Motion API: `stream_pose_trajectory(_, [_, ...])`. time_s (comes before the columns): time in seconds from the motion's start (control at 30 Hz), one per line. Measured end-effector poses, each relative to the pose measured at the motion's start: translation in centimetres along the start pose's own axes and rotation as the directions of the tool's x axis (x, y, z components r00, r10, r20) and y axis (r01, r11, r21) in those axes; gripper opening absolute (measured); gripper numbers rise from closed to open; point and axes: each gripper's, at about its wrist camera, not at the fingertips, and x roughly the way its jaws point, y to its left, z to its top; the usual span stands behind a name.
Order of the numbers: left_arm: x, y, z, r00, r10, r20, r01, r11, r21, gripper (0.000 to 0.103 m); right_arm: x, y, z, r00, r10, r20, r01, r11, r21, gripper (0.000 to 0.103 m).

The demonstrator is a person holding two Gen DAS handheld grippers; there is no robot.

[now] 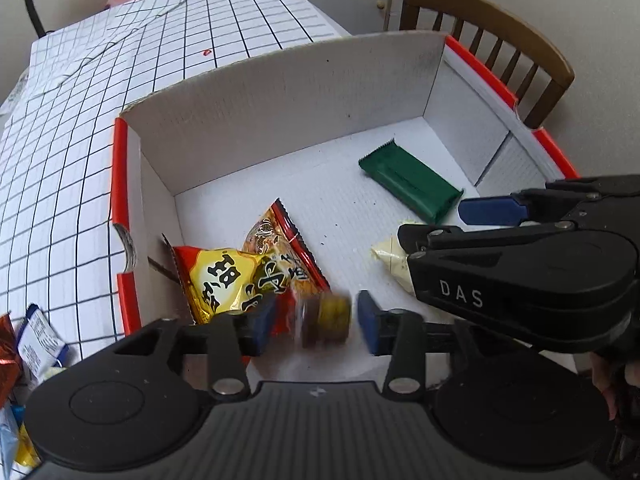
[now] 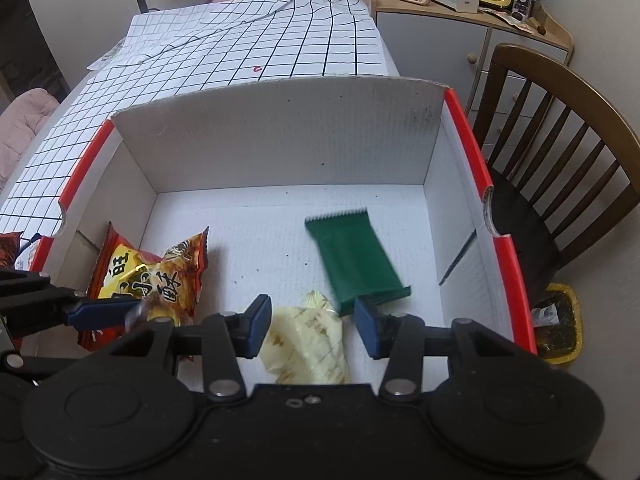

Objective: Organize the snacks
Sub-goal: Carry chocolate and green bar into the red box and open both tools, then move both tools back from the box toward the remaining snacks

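An open white cardboard box (image 1: 280, 120) with red rims holds the snacks. Inside lie a dark green packet (image 1: 412, 186), two red and yellow packets (image 1: 228, 276) and a pale yellow packet (image 1: 392, 256). My left gripper (image 1: 314, 322) is open over the box's near left part. A small brown and yellow snack (image 1: 326, 320) shows blurred between its pads, touching neither. In the right wrist view my right gripper (image 2: 314, 328) is open low over the pale yellow packet (image 2: 308, 344), which lies on the box floor. The green packet (image 2: 356, 264) lies just beyond it.
The box (image 2: 280, 140) stands on a table with a grid-pattern cloth (image 2: 248, 48). Several loose snacks (image 1: 36, 344) lie outside its left wall. A wooden chair (image 2: 560, 132) stands right of the box, a cabinet (image 2: 432, 40) is behind, and a yellow-rimmed bin (image 2: 560, 320) sits on the floor.
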Motion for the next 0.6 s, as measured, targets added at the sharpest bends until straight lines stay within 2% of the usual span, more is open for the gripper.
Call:
stream_pose_trajectory(0.23, [-1.2, 0.8, -0.6, 1.0, -0.001, 0.028, 0.003, 0.999, -0.045, 0.061, -1.1, 0.1, -0.6, 1.0, 0.011, 0.026, -0.011, 1.0, -0.001, 0.058])
stream_pose_trajectory(0.4, [-2.4, 1.4, -1.1, 0.999, -0.009, 0.048, 0.013, 0.997, -0.075, 0.064, -2.2, 0.2, -0.7, 0.998, 0.015, 0.054, -0.015, 1.0, 0.001, 0.066])
stream_pose_trajectory(0.5, [-3.5, 1.6, -1.5, 0.998, -0.012, 0.069, 0.018, 0.997, -0.078, 0.064, -3.0, 0.4, -0.9, 0.997, 0.014, 0.069, -0.014, 1.0, 0.0, 0.068])
stream_pose_trajectory(0.6, [-4.7, 1.8, -2.0, 0.995, -0.011, 0.097, 0.02, 0.996, -0.087, 0.068, -4.0, 0.7, -1.1, 0.995, 0.017, 0.096, -0.017, 1.0, 0.0, 0.073])
